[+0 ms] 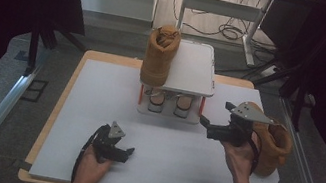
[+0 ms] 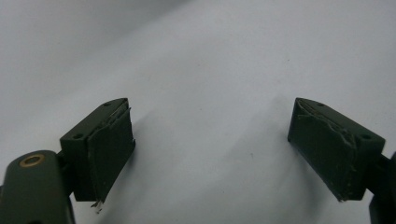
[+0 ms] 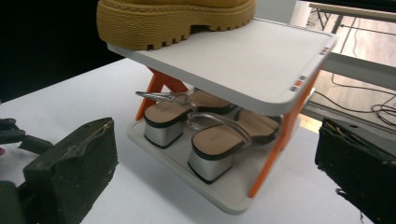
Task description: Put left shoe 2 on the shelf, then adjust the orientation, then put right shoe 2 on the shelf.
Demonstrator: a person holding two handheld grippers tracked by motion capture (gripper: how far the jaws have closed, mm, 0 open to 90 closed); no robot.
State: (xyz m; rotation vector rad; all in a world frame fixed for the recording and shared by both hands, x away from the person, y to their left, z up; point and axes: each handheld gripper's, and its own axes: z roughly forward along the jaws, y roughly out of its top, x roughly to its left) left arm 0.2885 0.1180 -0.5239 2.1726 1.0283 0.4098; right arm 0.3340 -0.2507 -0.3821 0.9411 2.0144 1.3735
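Item: tan boot (image 1: 273, 146), lying on tabletop (image 1: 69, 120) at right edge, just beside right gripper (image 1: 206, 125), behind the hand.
Right gripper: jaws spread, nothing betw. them; aimed at shoe rack (image 3: 261, 70).
Rack: 2 tiers, white shelves, orange legs, centre-rear of tabletop.
Top tier: 2nd tan boot (image 1: 159, 55), upright, left side.
Lower tier: pr. sandals (image 3: 205, 135), block heels, side by side.
Left gripper (image 1: 125, 154): front-left, low over tabletop, jaws spread, empty.

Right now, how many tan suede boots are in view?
2. One tan suede boot stands on the top shelf of the white two-level shoe rack, at its left side. The other boot lies on the table beside the right gripper.
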